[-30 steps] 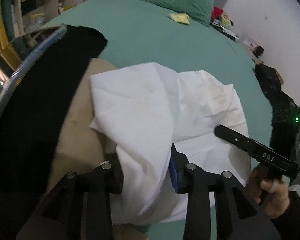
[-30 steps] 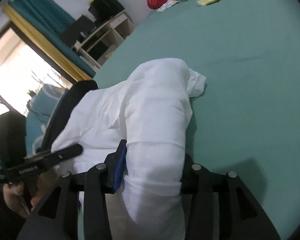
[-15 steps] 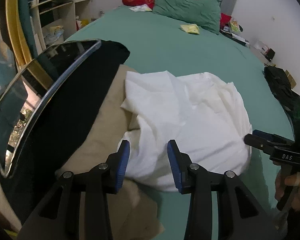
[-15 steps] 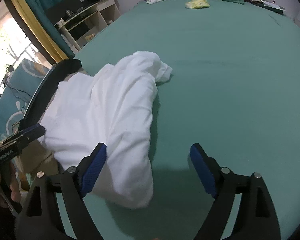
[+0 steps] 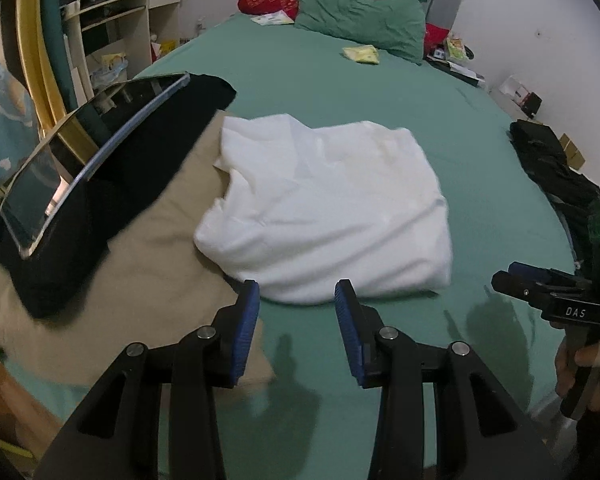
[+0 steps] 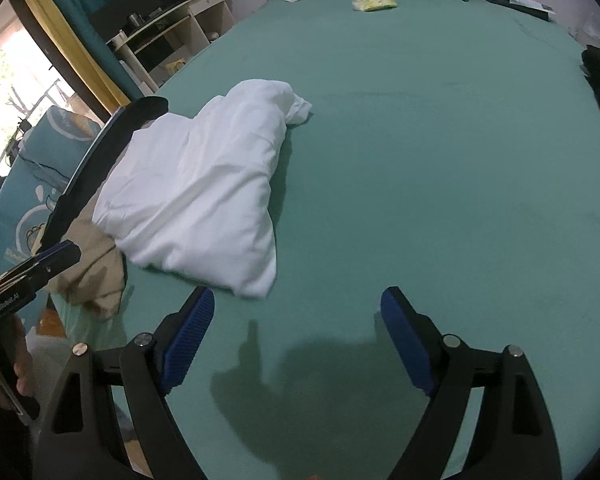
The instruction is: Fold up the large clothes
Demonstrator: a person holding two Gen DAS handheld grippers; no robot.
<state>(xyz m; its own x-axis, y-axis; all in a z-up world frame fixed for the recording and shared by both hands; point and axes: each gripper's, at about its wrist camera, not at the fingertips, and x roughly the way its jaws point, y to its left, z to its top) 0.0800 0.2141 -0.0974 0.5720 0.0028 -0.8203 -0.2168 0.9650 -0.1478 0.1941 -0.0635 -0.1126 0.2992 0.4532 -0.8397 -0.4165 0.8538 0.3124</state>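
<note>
Where the green bed (image 5: pixel 300 92) meets a tan cloth (image 5: pixel 148 264), a white garment (image 5: pixel 328 208) is seen folded into a rumpled, roughly square bundle, its left edge overlapping the tan cloth. A black cloth (image 5: pixel 148 152) and a mirror (image 5: pixel 80 148) lie just left. Both the left gripper (image 5: pixel 296 316) and right gripper (image 6: pixel 296 332) are held short of the garment, jaws parted and empty, the right's wider.
</note>
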